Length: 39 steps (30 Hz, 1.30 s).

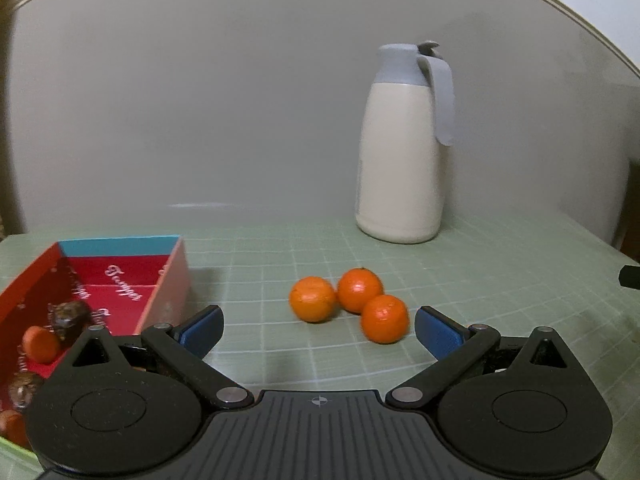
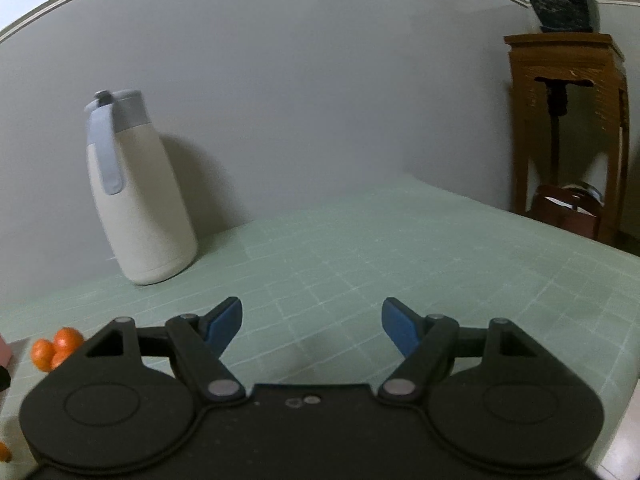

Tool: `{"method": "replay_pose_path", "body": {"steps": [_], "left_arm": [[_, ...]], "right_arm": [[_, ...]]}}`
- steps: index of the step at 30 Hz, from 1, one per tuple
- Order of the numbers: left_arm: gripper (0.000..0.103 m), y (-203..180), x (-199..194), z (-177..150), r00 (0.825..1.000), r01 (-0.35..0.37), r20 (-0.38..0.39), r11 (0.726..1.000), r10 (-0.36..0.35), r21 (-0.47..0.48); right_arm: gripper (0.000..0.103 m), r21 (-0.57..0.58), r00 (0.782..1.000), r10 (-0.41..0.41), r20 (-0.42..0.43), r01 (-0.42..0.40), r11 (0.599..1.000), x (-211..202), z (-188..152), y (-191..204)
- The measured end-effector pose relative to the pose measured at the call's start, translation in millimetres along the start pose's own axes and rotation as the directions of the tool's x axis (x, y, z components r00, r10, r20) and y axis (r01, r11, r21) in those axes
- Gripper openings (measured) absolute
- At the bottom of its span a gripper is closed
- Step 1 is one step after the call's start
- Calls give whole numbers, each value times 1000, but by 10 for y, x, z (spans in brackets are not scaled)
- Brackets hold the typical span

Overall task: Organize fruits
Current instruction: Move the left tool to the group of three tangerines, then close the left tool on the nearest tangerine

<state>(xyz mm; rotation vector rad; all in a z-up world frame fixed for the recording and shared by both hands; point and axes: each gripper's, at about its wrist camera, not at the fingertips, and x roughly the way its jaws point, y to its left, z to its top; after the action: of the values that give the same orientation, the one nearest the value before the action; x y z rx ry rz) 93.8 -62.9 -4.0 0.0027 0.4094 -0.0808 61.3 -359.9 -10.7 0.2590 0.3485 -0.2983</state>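
Observation:
Three oranges lie together on the green grid mat: one on the left (image 1: 312, 299), one behind (image 1: 359, 289) and one nearest (image 1: 385, 318). My left gripper (image 1: 319, 330) is open and empty, just short of them, its jaws wide apart. A red box (image 1: 167, 286) with a blue end wall stands at the left and holds an orange fruit (image 1: 41, 344) and dark brown fruits (image 1: 71, 316). My right gripper (image 2: 312, 326) is open and empty over bare mat. The oranges (image 2: 56, 347) show at the far left of the right wrist view.
A cream jug with a grey lid and handle (image 1: 402, 160) stands at the back against the grey wall; it also shows in the right wrist view (image 2: 138, 196). A wooden stand (image 2: 570, 132) with a dark plant pot (image 2: 564, 2) is beyond the mat's right edge.

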Motion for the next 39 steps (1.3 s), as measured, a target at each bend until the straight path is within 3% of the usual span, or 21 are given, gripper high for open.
{"method": "replay_pose_path", "body": {"steps": [7,11,21,28,30,32,39], "left_arm": [[101,-192,207,27,999,29,-21,999,-29,17],[89,-282,372,28,997,55,-60,998,-54,20],[79,-407,725,17,989,44,-139,999,-43,3],[66,-435,851,33,982,40,-182,999,-40,-3],[57,-435,872,29,980,44,-194,999,-44,-4],[39,-432,877,26,981,39,-189,999,-39,-3],[39,-404,758,13,981,63,-186,998,-61,2]], "right_arm": [[77,21,999,-35,-1,35,999,32,-3,-170],[77,19,999,-48,-1,48,999,76,-1,-209],[77,20,998,-68,-8,68,997,172,11,-292],[77,17,997,-76,-9,77,997,163,-16,-279],[77,19,997,-77,-9,77,997,159,-18,-278],[77,18,997,-74,-12,75,997,160,-14,-276],[77,15,998,-62,-4,62,998,113,-19,-234]]}}
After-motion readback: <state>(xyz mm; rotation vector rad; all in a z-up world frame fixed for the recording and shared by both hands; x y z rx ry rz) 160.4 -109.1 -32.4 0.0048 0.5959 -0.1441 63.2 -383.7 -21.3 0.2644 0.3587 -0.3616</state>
